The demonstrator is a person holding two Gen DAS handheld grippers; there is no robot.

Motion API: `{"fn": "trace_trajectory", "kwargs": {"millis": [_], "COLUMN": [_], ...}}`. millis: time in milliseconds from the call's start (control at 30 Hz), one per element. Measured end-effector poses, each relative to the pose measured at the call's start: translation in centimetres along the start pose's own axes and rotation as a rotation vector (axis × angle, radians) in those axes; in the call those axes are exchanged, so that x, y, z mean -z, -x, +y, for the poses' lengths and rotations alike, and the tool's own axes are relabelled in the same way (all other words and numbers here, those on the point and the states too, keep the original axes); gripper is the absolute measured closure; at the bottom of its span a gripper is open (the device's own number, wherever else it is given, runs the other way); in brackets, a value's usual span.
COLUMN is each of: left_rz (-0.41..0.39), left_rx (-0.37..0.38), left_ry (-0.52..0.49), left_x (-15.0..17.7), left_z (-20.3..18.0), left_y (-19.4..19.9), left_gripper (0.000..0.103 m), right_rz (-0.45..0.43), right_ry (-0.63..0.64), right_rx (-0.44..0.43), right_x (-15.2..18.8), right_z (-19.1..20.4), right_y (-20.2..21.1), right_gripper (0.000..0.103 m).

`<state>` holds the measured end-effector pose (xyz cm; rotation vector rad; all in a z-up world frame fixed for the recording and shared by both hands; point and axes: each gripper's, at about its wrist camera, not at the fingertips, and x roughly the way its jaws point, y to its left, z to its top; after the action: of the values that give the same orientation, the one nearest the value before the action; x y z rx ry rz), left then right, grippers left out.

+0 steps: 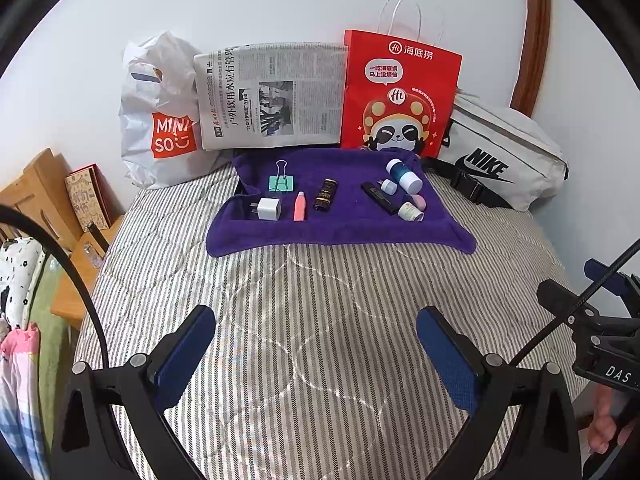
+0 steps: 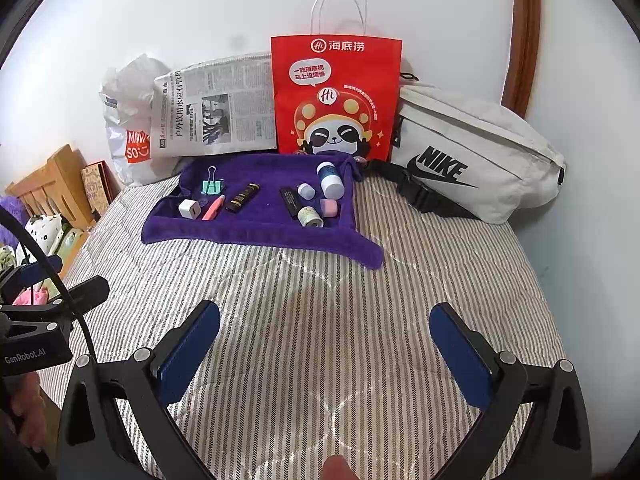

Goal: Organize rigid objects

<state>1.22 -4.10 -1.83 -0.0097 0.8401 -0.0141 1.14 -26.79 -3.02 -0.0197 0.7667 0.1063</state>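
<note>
So, left gripper (image 1: 316, 344): spread wide, empty, above the striped bedcover (image 1: 320, 304).
Right gripper (image 2: 325, 340): spread wide too, empty, beside the left one.
Small items: ahead of both grippers on the purple towel (image 1: 340, 236); from the left, a binder clip (image 1: 281, 182), charger plug (image 1: 268, 209), pink tube (image 1: 299, 206), dark tube (image 1: 325, 195), then a cluster of bottles (image 1: 404, 174).
Risk: I judge the bottles could roll if nudged, being packed close on soft cloth.
Open room: bare bedcover between grippers and towel; bags crowd the far edge.
</note>
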Motion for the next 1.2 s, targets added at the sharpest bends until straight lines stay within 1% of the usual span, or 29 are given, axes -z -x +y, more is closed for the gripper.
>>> {"fn": "trace_trajectory", "kwargs": {"millis": [1200], "left_rz": [0.010], "left_rx": [-0.002], "left_ry": [-0.015], "left_x": [0.27], "left_z": [0.61], "left_y": [-0.33], "left_gripper": [0.001], "right_rz": [-0.004], "right_ry": [-0.007], "right_rx": [-0.001], "right_x": [-0.05], "right_z": [0.05], "right_y": [0.21], "right_gripper": [0.000]}}
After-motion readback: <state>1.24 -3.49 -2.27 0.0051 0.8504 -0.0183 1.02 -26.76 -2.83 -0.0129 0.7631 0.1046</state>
